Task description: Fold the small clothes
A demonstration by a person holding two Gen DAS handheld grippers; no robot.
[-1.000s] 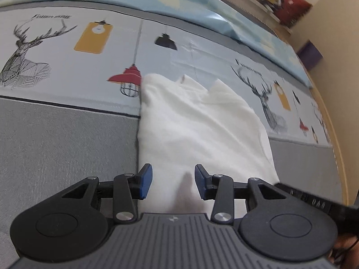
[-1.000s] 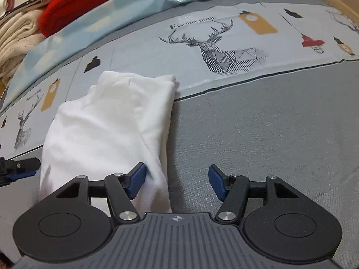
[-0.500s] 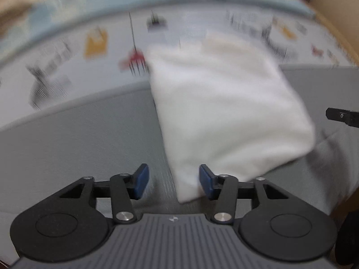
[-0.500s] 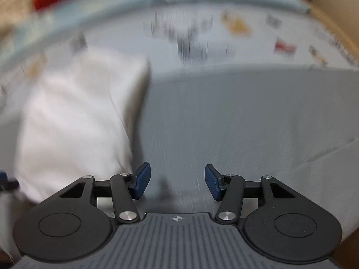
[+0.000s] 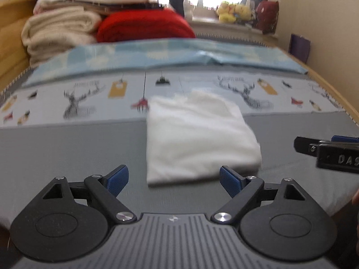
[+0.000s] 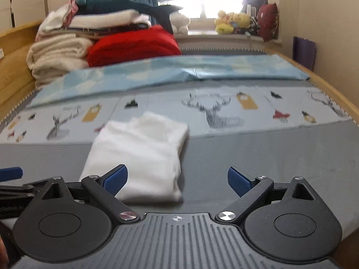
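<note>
A folded white cotton garment [image 5: 197, 139] is seen near the bed's [image 5: 67, 148] front edge. It is judged soft, light; best pinched at a hem corner. Both the left gripper [image 5: 174, 180] and right gripper [image 6: 177, 180] are held with fingers wide, empty.

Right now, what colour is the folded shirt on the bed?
White. The folded shirt is plain white, with no print; it shows best in the left wrist view.

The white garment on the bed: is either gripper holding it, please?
Neither: the left gripper and right gripper are open, clear of the white garment.
</note>
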